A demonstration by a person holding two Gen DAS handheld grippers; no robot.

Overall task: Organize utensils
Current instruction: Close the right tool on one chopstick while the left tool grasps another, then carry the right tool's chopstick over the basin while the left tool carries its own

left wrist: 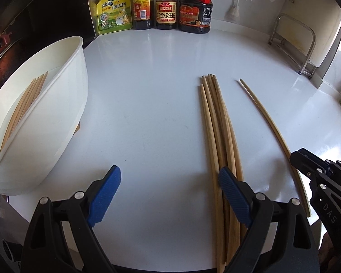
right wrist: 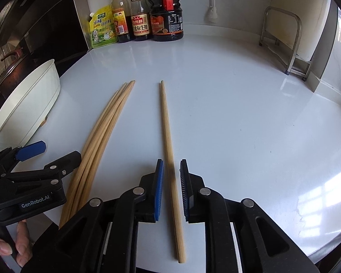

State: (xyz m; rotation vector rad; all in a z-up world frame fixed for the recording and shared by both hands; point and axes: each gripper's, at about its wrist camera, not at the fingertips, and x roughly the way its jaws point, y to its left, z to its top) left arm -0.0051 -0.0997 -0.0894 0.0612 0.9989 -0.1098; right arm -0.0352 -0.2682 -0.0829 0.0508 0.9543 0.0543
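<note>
Lying between right claw (right wrist: 171,182) pads: chopstick (right wrist: 168,136)

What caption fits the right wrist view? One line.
Right gripper open astride a single chopstick; chopstick bundle lies left on the white countertop.

It was a home kitchen. A white worktop (right wrist: 216,113) ran back to a wall where three bottles of dark sauce (right wrist: 166,16) and a yellow-green seasoning pouch (right wrist: 102,27) stood in a row. To the left sat a dark stove with a lidded pan (right wrist: 9,68). Wooden chopsticks (right wrist: 102,125) lay on the worktop, and a metal rack (right wrist: 284,38) stood at the far right.
</note>
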